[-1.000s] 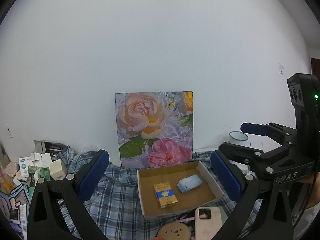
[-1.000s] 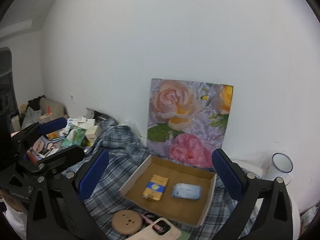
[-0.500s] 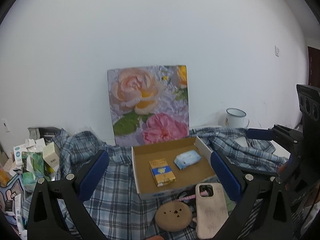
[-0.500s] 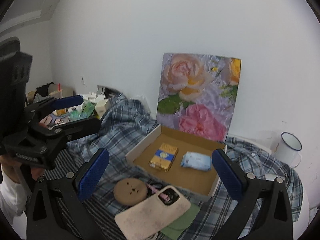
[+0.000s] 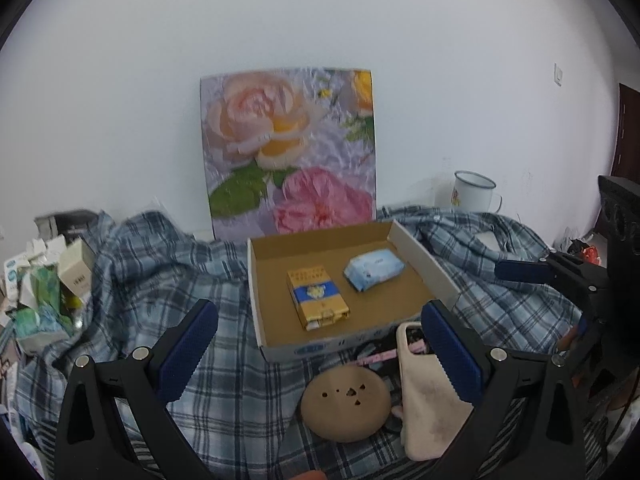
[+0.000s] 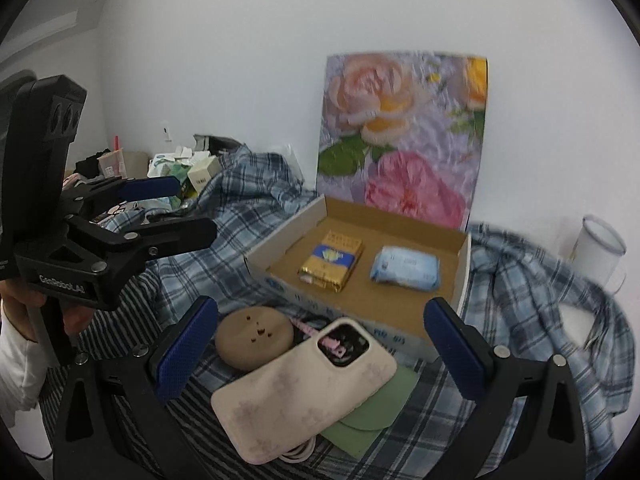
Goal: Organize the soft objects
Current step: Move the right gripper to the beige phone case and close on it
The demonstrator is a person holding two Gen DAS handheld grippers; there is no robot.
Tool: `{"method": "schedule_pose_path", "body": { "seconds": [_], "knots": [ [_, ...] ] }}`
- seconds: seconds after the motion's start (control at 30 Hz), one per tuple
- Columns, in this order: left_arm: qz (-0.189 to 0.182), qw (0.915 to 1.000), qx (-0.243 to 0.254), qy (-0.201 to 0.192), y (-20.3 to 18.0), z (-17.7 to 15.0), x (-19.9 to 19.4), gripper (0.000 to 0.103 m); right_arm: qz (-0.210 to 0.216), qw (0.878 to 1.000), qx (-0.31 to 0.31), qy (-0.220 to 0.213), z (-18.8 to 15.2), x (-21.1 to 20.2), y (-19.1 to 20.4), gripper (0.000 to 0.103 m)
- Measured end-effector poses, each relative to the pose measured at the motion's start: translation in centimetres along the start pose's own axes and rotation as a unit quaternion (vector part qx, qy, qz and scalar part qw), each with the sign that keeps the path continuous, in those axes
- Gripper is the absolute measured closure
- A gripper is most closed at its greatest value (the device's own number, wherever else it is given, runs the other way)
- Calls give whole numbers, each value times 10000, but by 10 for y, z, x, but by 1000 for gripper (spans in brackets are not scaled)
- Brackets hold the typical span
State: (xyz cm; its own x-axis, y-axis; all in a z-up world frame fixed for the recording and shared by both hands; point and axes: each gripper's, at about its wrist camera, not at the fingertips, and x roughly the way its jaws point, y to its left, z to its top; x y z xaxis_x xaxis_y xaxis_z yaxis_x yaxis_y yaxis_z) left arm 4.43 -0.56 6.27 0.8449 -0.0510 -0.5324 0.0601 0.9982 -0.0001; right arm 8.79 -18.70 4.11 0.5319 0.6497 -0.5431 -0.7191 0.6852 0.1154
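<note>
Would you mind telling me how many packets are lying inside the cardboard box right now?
2. The yellow-and-blue packet lies on the left of the cardboard box, and the pale blue soft pack lies on its right, apart. Nothing seems hidden.

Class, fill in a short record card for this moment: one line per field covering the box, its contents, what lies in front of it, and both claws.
box: open cardboard box on plaid cloth
contents: yellow-and-blue pack; pale blue wipes packet, apart
in front: round tan disc; phone in cream case
backdrop: flower picture against the wall
left claw: open, empty
right claw: open, empty, above the phone
</note>
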Motion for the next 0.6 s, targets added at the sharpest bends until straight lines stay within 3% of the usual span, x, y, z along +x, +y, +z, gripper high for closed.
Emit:
{"method": "schedule_pose_path", "body": {
  "seconds": [0.5,0.6],
  "knots": [
    [-227,9935,-380,1046,20,-37,53,0,35,9937,395,1044,-33,53,-23,1],
    [-55,9918,-221,1257,18,-43,62,0,58,9924,402,1166,-36,56,-23,1]
  ]
}}
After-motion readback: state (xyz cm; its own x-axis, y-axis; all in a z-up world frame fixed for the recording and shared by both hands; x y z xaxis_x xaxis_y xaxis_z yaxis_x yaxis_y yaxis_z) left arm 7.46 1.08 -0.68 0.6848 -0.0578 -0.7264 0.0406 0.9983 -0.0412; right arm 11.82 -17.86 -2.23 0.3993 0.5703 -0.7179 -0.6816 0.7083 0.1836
